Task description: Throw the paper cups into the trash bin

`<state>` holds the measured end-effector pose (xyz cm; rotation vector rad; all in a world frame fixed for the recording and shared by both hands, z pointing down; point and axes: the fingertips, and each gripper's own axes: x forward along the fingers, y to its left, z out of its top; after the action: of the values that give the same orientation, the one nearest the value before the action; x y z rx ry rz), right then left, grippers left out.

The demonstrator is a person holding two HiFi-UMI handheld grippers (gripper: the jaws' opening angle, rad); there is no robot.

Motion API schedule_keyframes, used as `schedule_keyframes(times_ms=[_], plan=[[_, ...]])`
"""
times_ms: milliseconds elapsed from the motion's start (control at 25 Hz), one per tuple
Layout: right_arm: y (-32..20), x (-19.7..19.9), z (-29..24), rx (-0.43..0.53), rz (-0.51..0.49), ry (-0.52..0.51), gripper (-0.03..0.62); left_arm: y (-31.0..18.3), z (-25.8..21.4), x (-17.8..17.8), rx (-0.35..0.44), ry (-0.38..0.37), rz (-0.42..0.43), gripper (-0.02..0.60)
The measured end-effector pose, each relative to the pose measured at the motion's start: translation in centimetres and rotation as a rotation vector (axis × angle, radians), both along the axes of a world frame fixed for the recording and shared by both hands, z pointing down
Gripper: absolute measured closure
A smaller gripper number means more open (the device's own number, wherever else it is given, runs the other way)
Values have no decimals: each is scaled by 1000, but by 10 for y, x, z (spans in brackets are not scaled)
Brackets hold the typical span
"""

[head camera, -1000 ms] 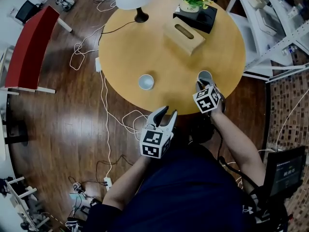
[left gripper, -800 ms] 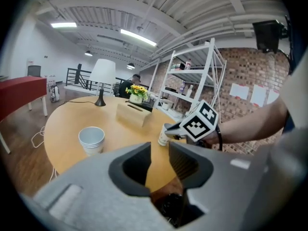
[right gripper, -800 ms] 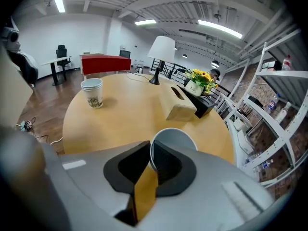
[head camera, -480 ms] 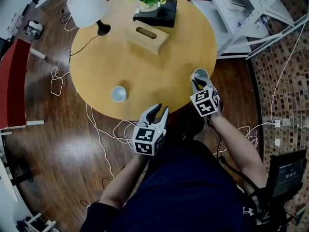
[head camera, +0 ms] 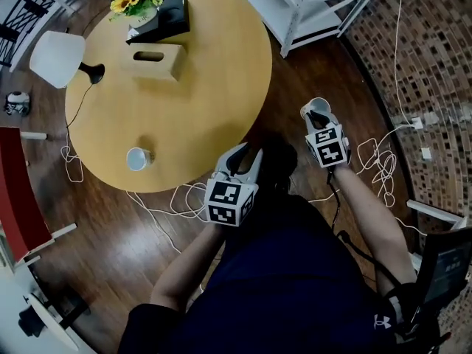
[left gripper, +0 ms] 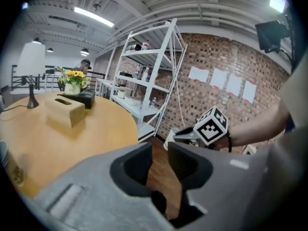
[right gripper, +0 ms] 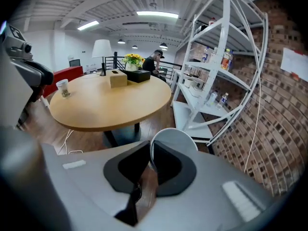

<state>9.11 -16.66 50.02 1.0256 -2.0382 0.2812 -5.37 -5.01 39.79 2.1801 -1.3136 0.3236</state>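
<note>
- My right tongs are pinched shut on the rim wall of a paper cup, its mouth facing up.
- That cup hangs over the wooden floor, clear of the table.
- My left tongs stand partly open with nothing between the jaws.
- The second cup stands near the table's edge, off to the left of my left tongs, so that hand is nearer.
- No bin shows anywhere, so I cannot tell which way the drop lies.

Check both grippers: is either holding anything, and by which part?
Right gripper pinches the paper cup by its rim. Left gripper holds nothing; its jaws stand apart.
</note>
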Motion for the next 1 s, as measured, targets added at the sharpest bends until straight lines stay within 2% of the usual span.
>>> schedule_keyframes(times_ms=[160,280,520,640,720,840,1000], plan=[[22,29,34,-38,11,-31,560,10,10,27,-52,-33,5,476],[43,36,59,-79,-4,-45,560,17,23,39,-83,-61,-12,476],[78,30,135,-149,-104,-2,560,32,71,45,-143,-87,-54,476],[99,28,180,-185,-111,-1,560,41,104,53,-186,-84,-50,476],[110,21,208,-213,-99,-3,560,44,130,54,-200,-119,-8,476],[123,7,248,-250,-97,-21,560,46,167,60,-174,-194,111,476],[132,-1,294,-274,-98,-44,560,49,216,71,-184,-185,206,476]])
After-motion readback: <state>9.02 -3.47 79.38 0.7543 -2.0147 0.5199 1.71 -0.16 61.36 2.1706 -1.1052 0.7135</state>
